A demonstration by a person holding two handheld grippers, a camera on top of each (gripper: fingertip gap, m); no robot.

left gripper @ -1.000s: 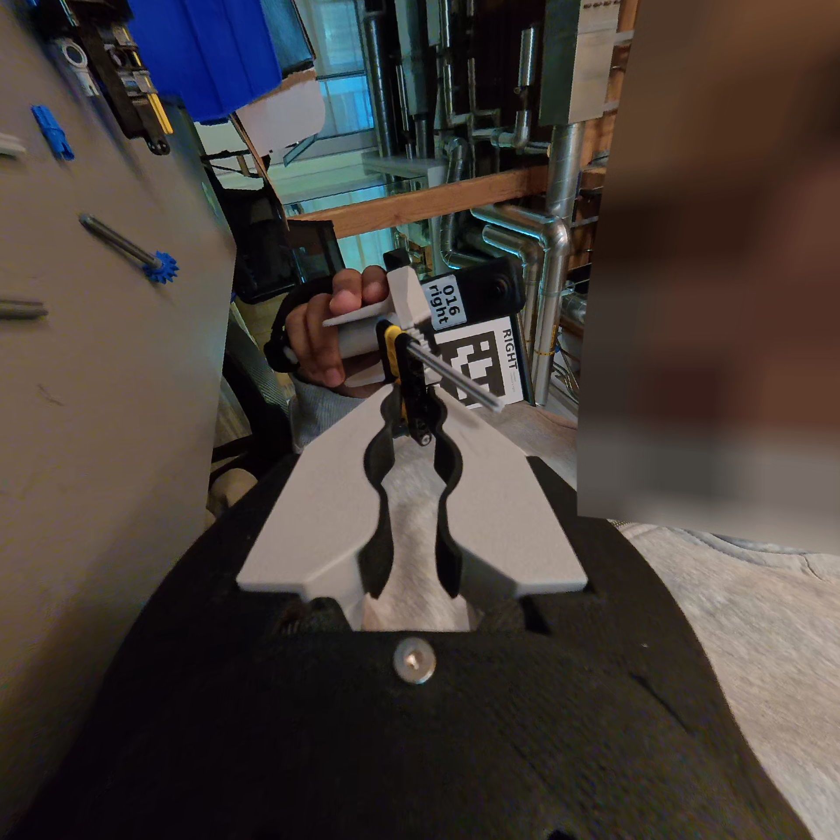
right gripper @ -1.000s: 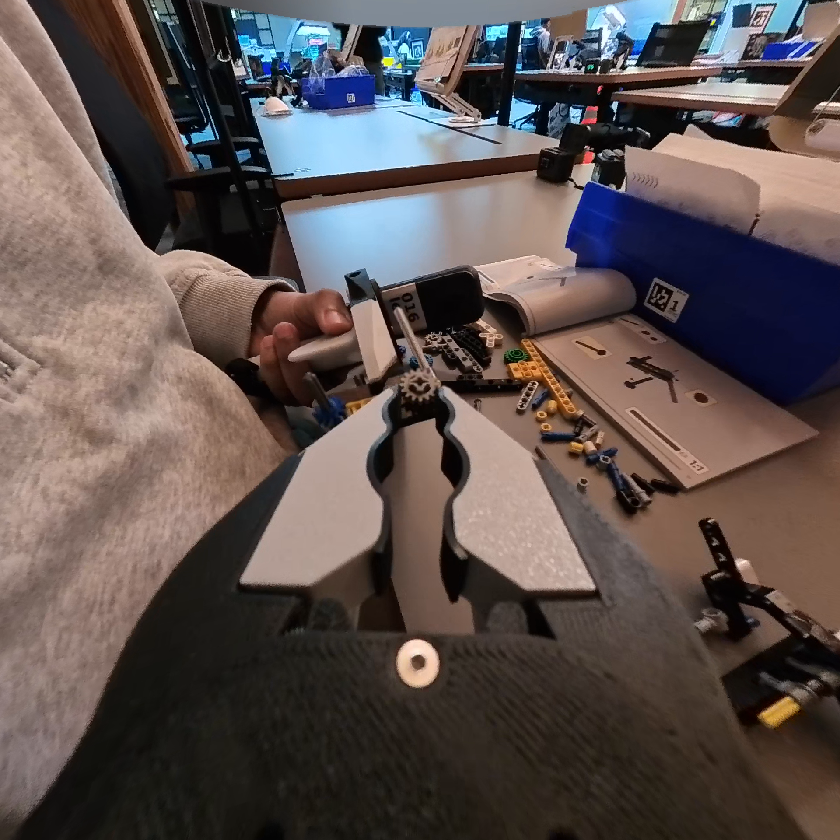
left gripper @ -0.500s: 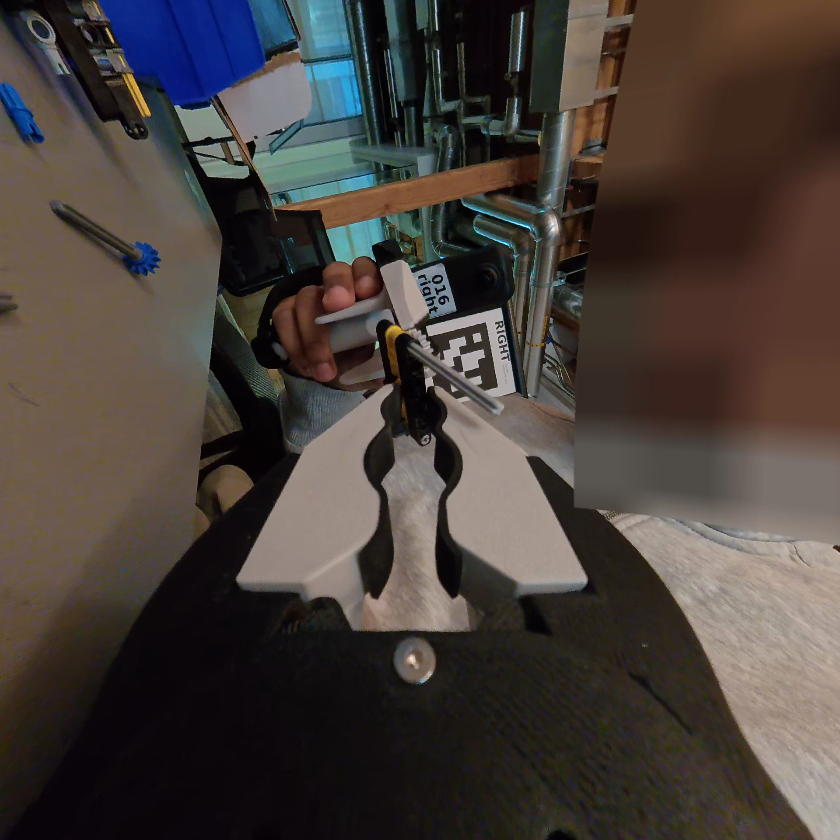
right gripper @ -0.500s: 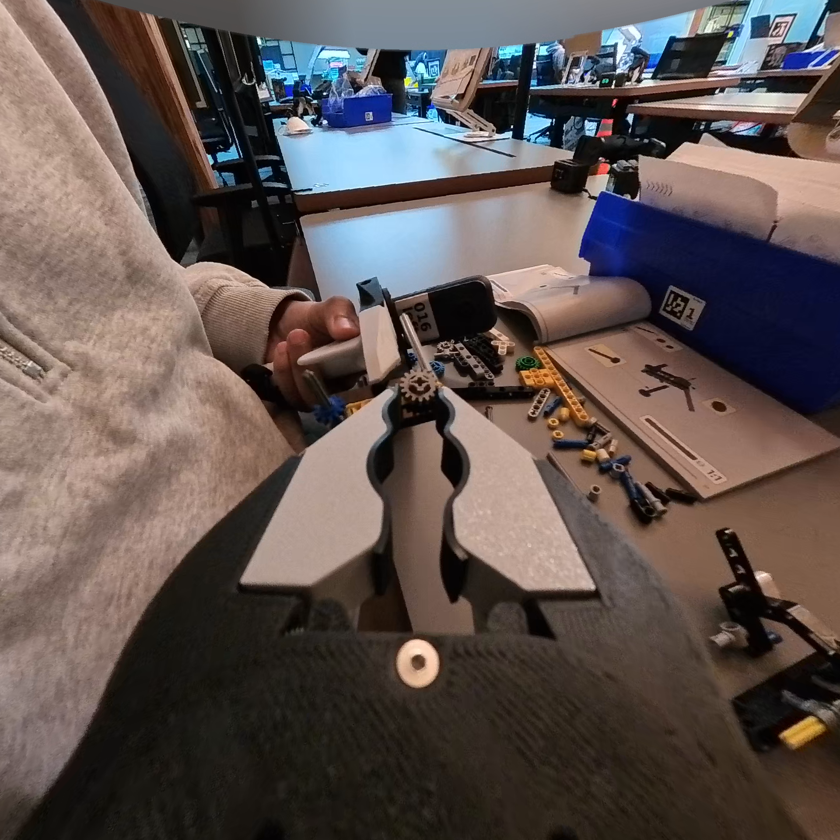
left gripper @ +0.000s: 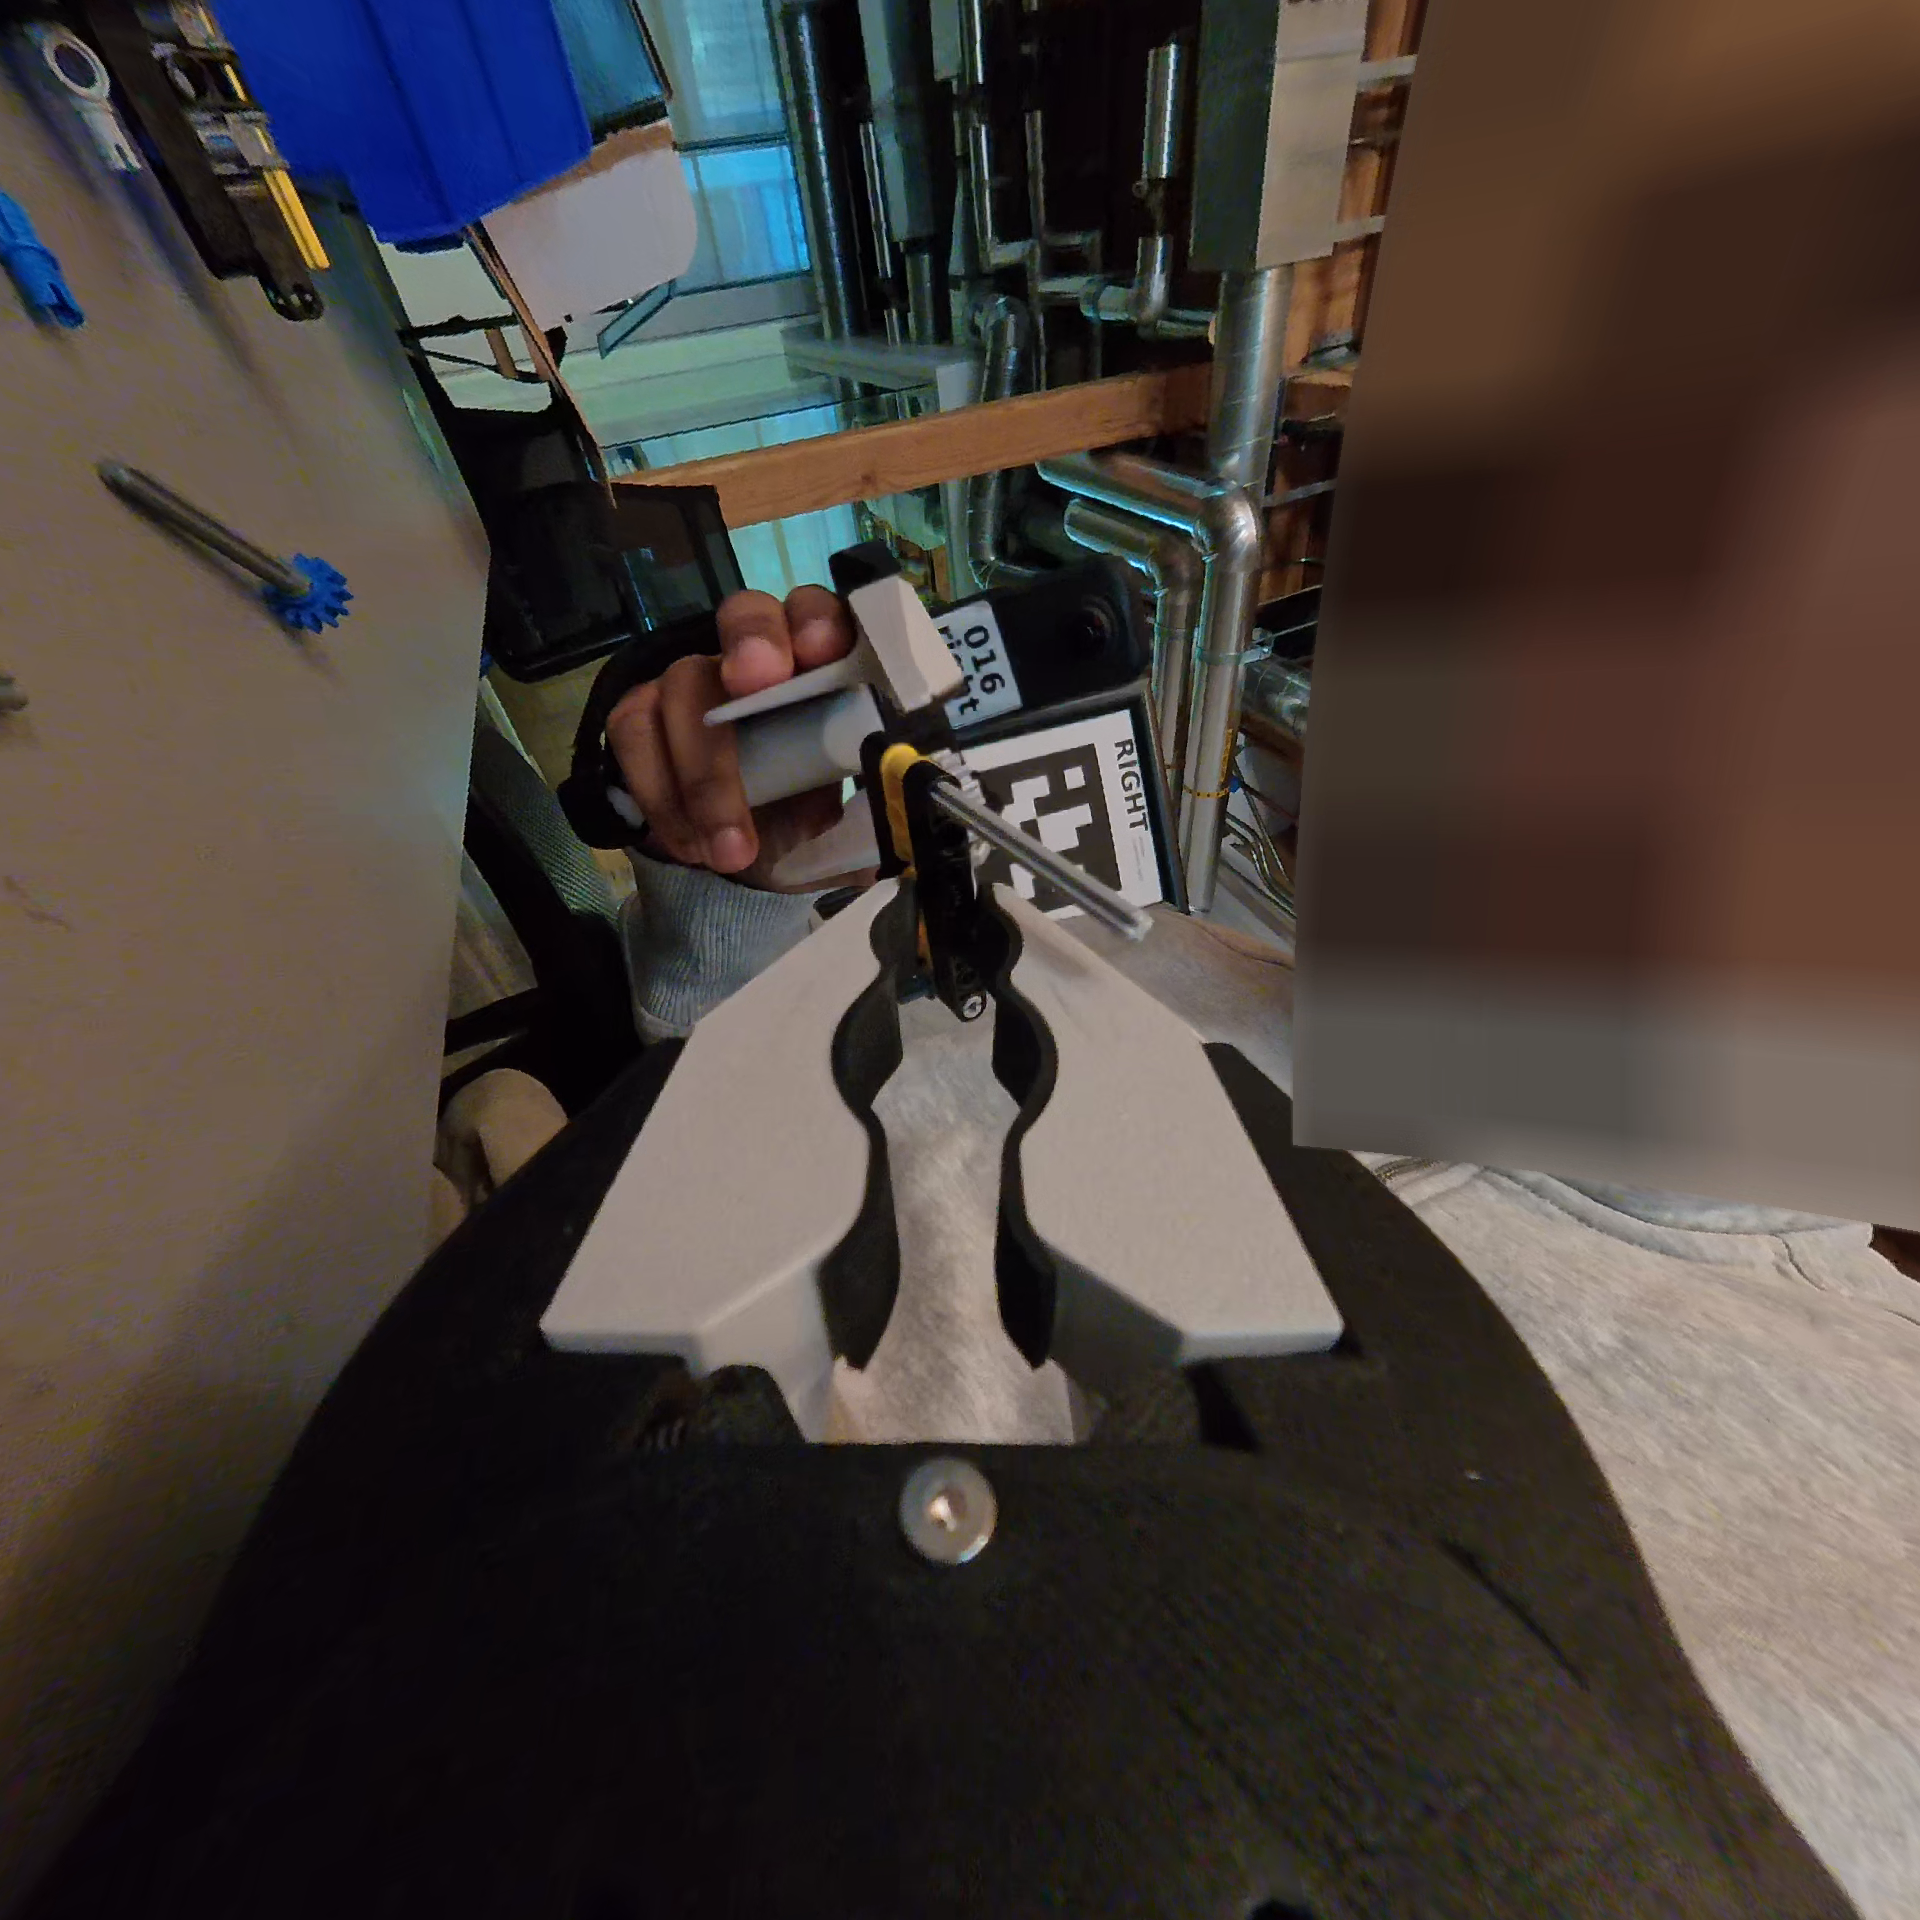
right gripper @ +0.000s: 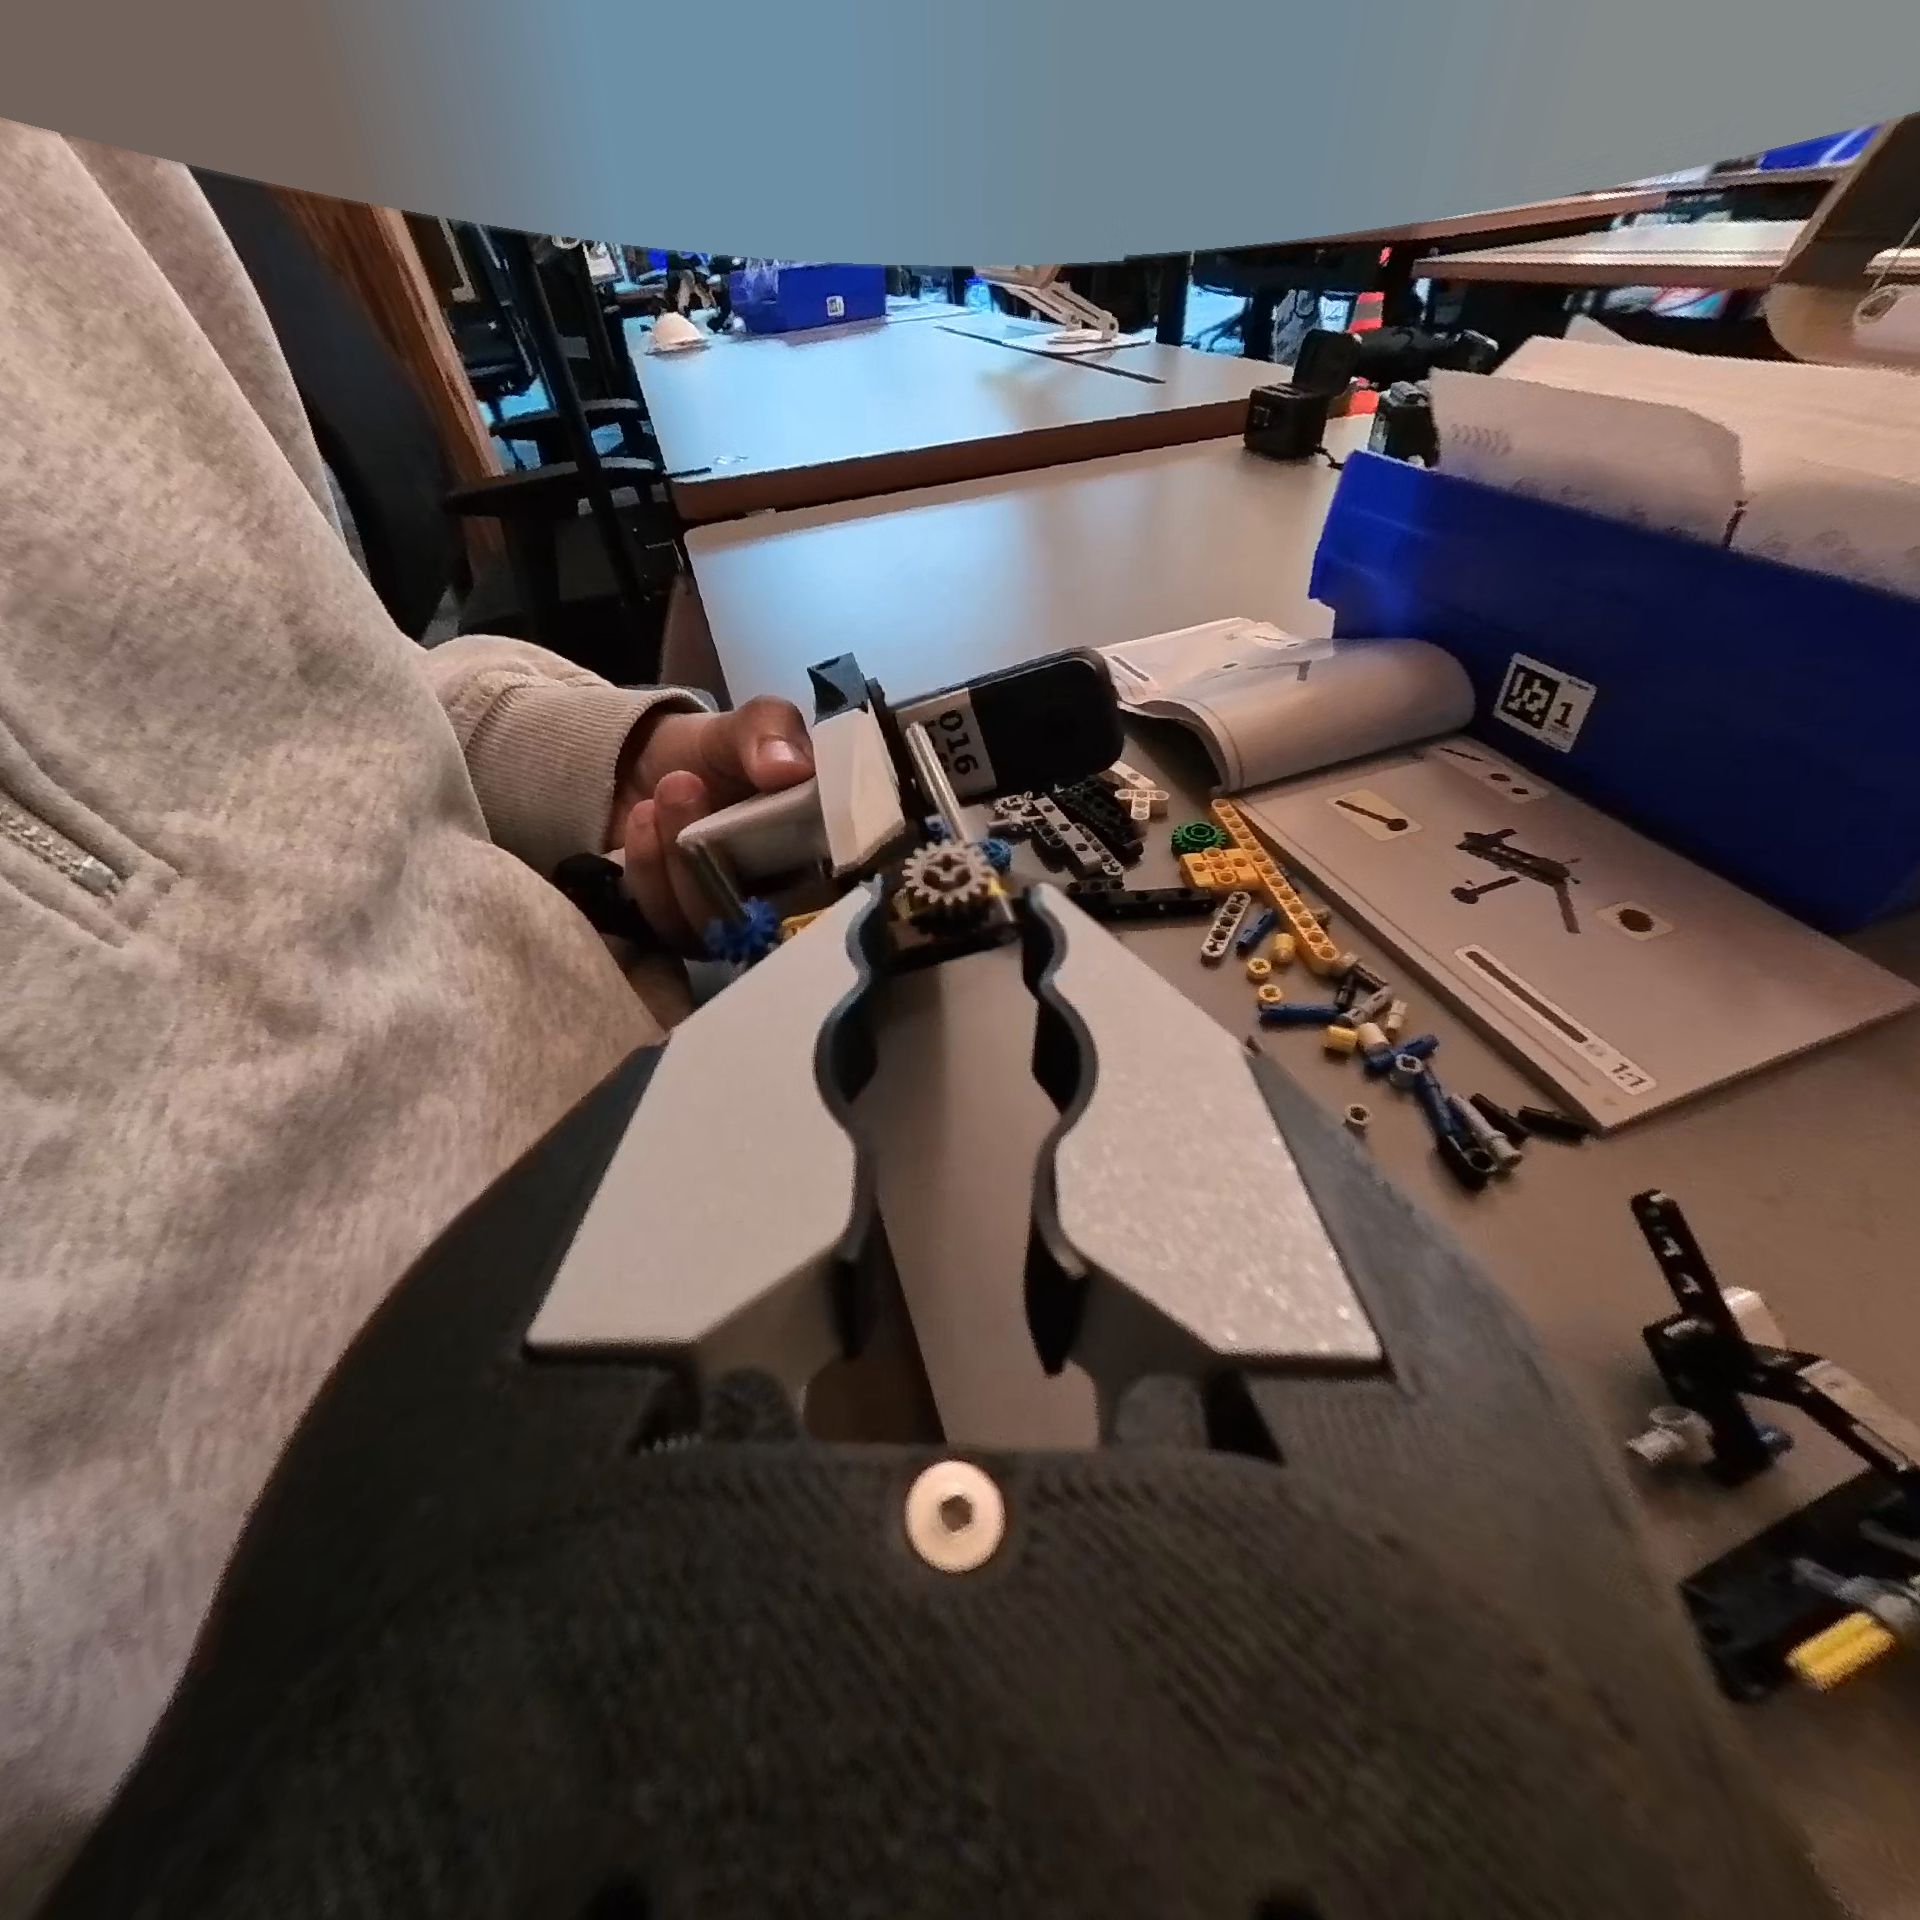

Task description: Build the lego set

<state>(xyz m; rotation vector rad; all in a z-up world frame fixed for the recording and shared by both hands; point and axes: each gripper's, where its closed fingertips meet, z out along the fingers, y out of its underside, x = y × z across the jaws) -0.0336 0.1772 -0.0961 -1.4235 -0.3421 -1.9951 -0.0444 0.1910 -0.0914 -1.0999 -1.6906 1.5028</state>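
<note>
My left gripper [left gripper: 940,925] is shut on a small black beam [left gripper: 935,862] that carries a yellow piece [left gripper: 894,769] and a grey axle [left gripper: 1049,873] through it. In the right wrist view, a grey gear [right gripper: 940,878] sits on that axle [right gripper: 935,779], just past my right gripper [right gripper: 954,904]. The right jaws stand slightly apart, wider than the gear, and do not press on it. The left gripper's fingers [right gripper: 847,790] come in from behind the gear. Both grippers are held up in front of a person in a grey sweater.
On the table [right gripper: 935,603] lie a blue bin [right gripper: 1662,707], an open instruction booklet [right gripper: 1558,914], several loose yellow, black and blue parts [right gripper: 1257,894], a partly built black assembly [right gripper: 1745,1392] and a blue gear on an axle [right gripper: 740,925]. Left and right tips are no more than a few centimetres apart. Both grippers' tips are roughly 20 centimeters from the partly built black assembly [right gripper: 1745,1392].
The right jaws have parted a little and let go of the grey gear, which stays on the axle. The left gripper still holds the beam in about the same place.
</note>
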